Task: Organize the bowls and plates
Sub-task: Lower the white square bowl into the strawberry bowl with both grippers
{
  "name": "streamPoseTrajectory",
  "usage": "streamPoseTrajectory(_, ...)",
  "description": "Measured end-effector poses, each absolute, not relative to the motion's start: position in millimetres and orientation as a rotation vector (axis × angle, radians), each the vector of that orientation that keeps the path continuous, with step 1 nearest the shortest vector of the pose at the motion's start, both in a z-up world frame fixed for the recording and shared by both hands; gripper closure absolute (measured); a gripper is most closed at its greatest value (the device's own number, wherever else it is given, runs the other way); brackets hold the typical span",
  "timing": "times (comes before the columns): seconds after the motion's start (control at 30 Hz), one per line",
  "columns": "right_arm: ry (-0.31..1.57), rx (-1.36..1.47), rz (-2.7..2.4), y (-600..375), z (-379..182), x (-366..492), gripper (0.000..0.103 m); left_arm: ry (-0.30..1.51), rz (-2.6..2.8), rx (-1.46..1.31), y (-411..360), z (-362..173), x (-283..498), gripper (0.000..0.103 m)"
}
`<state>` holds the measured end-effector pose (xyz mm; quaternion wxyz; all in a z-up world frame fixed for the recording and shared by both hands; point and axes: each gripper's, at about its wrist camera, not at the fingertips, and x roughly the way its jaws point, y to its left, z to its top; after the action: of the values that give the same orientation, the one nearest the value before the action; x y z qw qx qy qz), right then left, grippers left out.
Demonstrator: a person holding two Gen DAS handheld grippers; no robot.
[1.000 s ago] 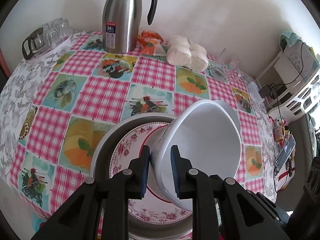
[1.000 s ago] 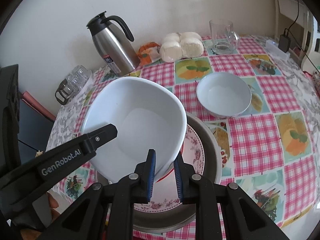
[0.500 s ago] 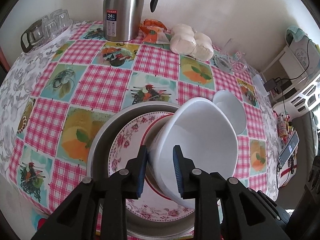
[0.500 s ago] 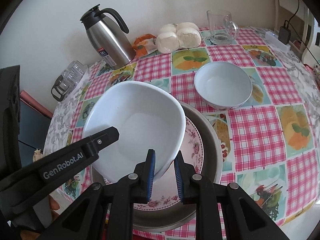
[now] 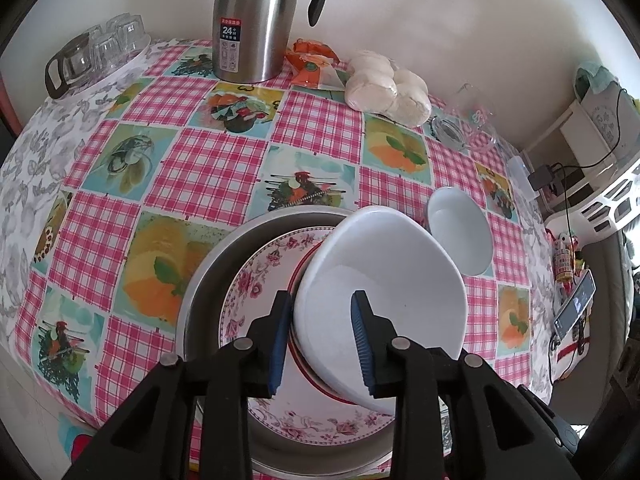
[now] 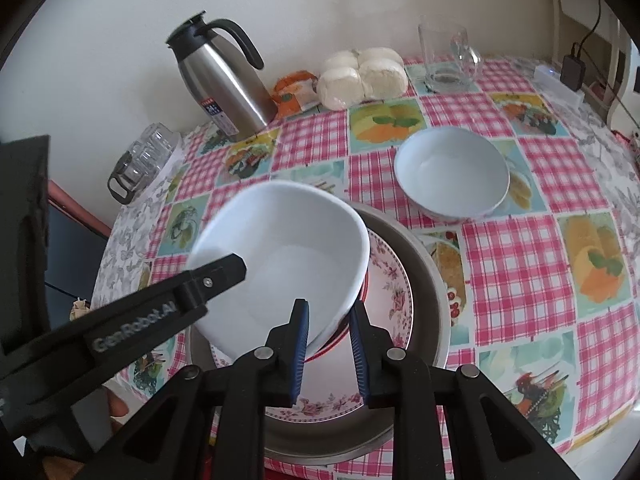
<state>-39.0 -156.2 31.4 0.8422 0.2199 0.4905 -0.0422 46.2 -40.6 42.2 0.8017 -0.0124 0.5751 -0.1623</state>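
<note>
The large white bowl (image 5: 384, 292) hides the middle of the floral plate (image 5: 256, 280) beneath it. The metal basin (image 6: 432, 280) runs behind the gripper bodies at the bottom edge. The thermos (image 5: 252, 20) top is cut off in the left view. The label print on it is too small to read.

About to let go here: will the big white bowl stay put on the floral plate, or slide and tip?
The big white bowl sits tilted on the floral plate, so it may rock flat. Both look glazed, probably slippery. Both tools, left tool and right tool, straddle its rim, jaws apart; ease away slowly.
</note>
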Motion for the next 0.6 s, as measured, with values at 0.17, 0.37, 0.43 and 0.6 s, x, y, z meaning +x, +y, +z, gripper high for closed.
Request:
streamPoseTrajectory(0.17,1.034,0.469,-0.089,-156.4,31.4,-39.5,0.079,1.235,-0.348,-0.034,-40.5,42.0,46.8,0.072)
streamPoseTrajectory(0.37,1.029,0.477,-0.086,-157.0,31.7,-40.3,0.079,1.228,-0.342,-0.039,-39.6,43.1,46.5,0.071)
streamPoseTrajectory(0.43,1.027,0.478,-0.087,-156.7,32.6,-40.8,0.079,1.222,-0.337,-0.036,-39.2,44.2,46.5,0.071)
streamPoseTrajectory(0.6,1.014,0.471,-0.092,-157.0,35.9,-41.8,0.079,1.216,-0.324,-0.034,-37.2,45.6,47.9,0.071)
